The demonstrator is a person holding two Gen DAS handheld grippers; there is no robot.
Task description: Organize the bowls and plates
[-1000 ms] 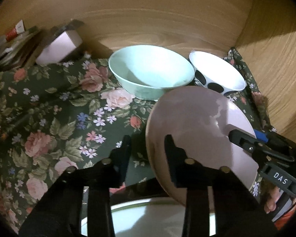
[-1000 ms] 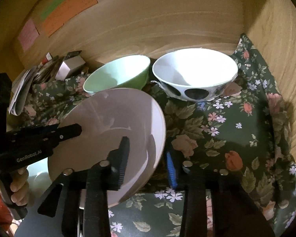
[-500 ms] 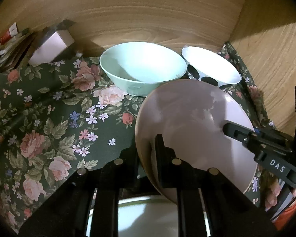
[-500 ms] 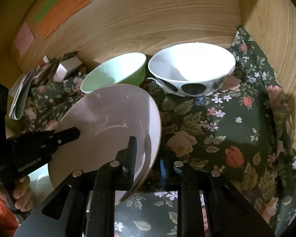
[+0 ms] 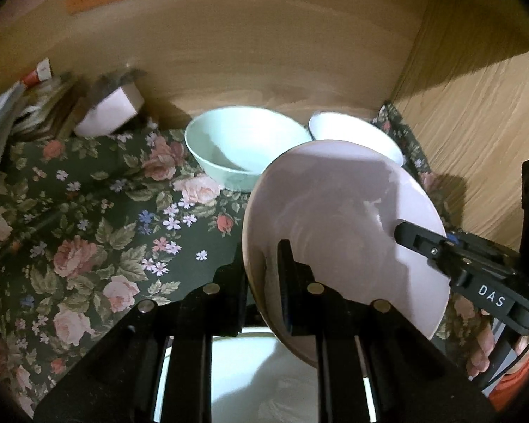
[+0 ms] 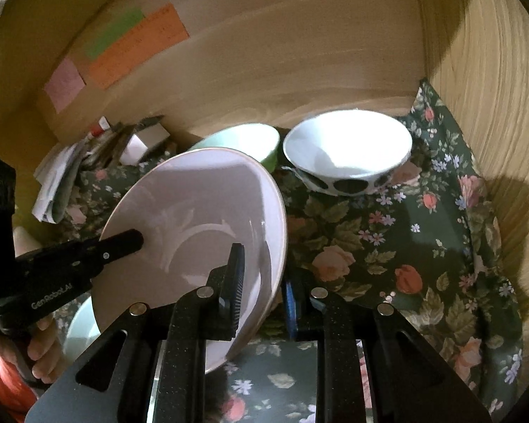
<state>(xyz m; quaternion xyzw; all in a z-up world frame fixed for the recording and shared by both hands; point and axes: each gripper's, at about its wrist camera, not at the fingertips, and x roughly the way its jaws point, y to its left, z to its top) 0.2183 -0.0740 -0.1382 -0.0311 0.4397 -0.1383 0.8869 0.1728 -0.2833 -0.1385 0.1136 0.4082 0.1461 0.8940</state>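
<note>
A pale pink plate (image 5: 342,225) (image 6: 201,218) is held tilted above the floral cloth. My left gripper (image 5: 262,268) is shut on its left rim. My right gripper (image 6: 264,282) is shut on its right rim. Each gripper shows in the other's view, the right (image 5: 451,257) and the left (image 6: 88,253). A mint green bowl (image 5: 243,141) (image 6: 250,141) and a white bowl with black spots (image 6: 345,151) (image 5: 356,134) stand behind, near the back wall. A white dish (image 5: 250,377) lies below the plate.
The floral cloth (image 5: 88,218) (image 6: 405,246) covers the shelf floor. Wooden walls close the back (image 5: 264,53) and right side (image 6: 493,105). A small box (image 5: 109,112) and papers (image 6: 60,179) sit at the back left. Coloured notes (image 6: 134,42) stick to the back wall.
Both grippers closed on the plate's rims and lifted it up, tilting it more upright. The bowls have not moved.
</note>
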